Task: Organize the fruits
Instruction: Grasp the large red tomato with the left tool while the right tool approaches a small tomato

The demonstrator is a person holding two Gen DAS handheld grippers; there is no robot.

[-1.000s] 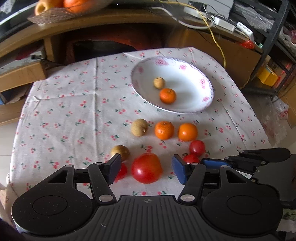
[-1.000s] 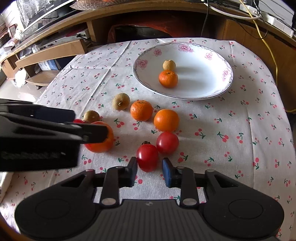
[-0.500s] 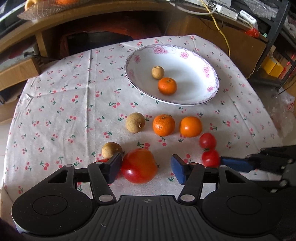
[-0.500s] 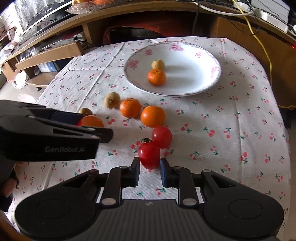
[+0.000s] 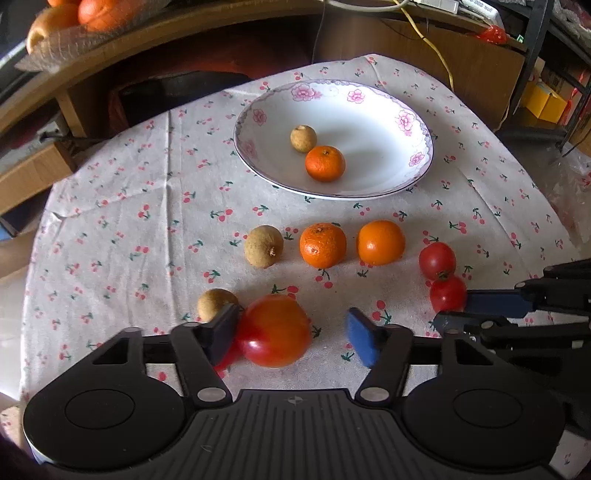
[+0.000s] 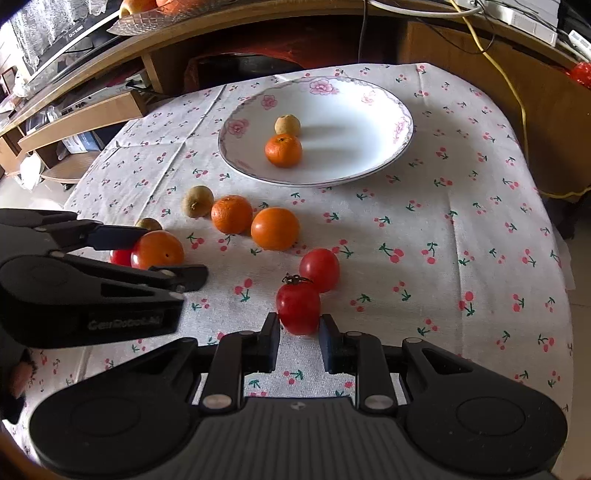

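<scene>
A white flowered plate (image 5: 419, 162) (image 6: 388, 162) at the back holds a longan (image 5: 303, 138) and a mandarin (image 5: 325, 163). Loose on the cherry-print cloth lie two longans (image 5: 263, 251), two oranges (image 5: 380, 242), a big tomato (image 5: 275, 330) (image 6: 159, 251) and small tomatoes (image 5: 437, 259). My left gripper (image 5: 291, 334) (image 6: 166, 258) is open around the big tomato, its left finger touching it. My right gripper (image 6: 300, 343) (image 5: 454, 308) is open with a narrow gap. A stemmed small tomato (image 6: 298, 308) sits at its fingertips on the cloth.
A small red tomato (image 6: 120, 256) lies mostly hidden behind the left gripper, beside a longan (image 5: 216, 302). A wooden shelf (image 5: 110, 66) carrying a fruit basket (image 5: 74, 33) runs behind the table. A yellow cable (image 6: 517, 99) hangs at the back right.
Both grippers have moved forward. The big tomato now sits against my left finger. The right jaws narrowed slightly a second ago, and the stemmed tomato has come up to their tips.
</scene>
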